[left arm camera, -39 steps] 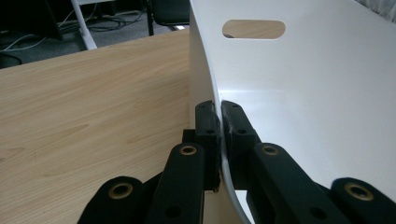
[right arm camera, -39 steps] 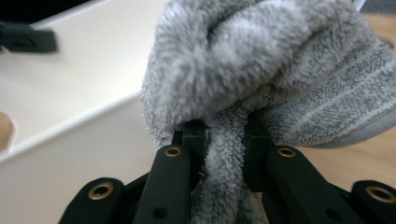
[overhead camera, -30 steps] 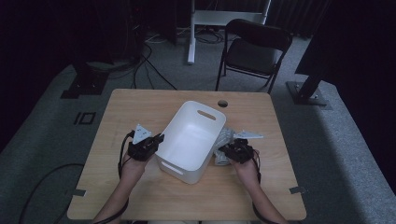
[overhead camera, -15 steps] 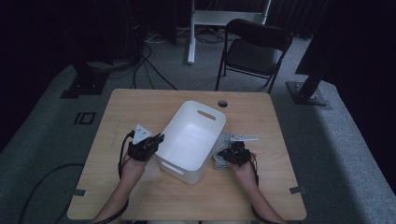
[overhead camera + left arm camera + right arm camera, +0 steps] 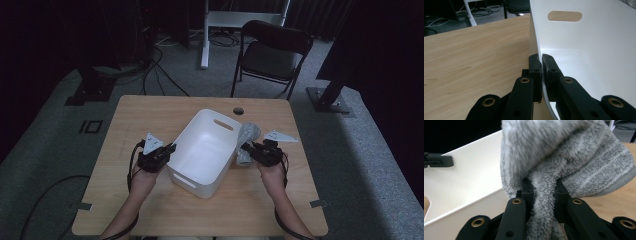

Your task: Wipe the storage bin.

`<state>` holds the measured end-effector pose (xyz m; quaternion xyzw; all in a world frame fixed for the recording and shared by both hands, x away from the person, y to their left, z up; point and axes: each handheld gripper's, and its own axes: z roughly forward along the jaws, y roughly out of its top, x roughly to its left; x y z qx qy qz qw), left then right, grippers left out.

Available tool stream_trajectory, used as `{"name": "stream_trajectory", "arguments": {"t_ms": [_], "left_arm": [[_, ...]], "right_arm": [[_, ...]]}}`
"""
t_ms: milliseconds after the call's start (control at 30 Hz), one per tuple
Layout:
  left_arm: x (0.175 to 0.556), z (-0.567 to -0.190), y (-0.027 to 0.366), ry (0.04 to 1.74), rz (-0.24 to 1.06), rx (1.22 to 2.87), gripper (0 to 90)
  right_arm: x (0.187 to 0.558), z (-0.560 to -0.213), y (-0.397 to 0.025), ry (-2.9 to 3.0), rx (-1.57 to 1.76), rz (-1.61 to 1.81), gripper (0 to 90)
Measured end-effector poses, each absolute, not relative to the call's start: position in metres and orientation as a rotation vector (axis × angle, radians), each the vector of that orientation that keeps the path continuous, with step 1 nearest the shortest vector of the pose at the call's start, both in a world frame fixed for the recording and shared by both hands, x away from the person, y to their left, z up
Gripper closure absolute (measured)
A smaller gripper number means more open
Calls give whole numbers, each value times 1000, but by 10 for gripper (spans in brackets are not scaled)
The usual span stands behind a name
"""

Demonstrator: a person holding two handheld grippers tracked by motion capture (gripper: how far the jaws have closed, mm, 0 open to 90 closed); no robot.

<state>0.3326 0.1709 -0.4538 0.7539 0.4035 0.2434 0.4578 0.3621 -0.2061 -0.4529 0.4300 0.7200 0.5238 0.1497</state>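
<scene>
Right gripper [image 5: 248, 149] has lifted grey sock [image 5: 247, 140] off bench, jaws clenched on it — left gripper [image 5: 170, 148] pinches bin [image 5: 187, 177] wall, drop-in likely next.

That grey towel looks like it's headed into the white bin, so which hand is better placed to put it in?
The right. The right gripper is already clamped on the grey towel beside the white bin. The left gripper is busy pinching the bin's wall, likely steadying it.

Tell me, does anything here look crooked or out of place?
Only mildly: the white bin sits skewed to the table edges, its wall clamped by the left gripper. The right gripper pinches a grey towel beside it.
</scene>
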Motion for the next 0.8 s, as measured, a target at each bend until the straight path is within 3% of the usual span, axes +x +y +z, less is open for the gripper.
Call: {"name": "stream_trajectory", "arguments": {"t_ms": [433, 800], "left_arm": [[332, -454, 169, 968, 593, 1872, 861], [332, -454, 169, 969, 591, 1868, 859]], "right_arm": [[374, -463, -202, 2093, 1292, 1468, 770], [384, -498, -200, 2160, 1392, 1372, 770]]}}
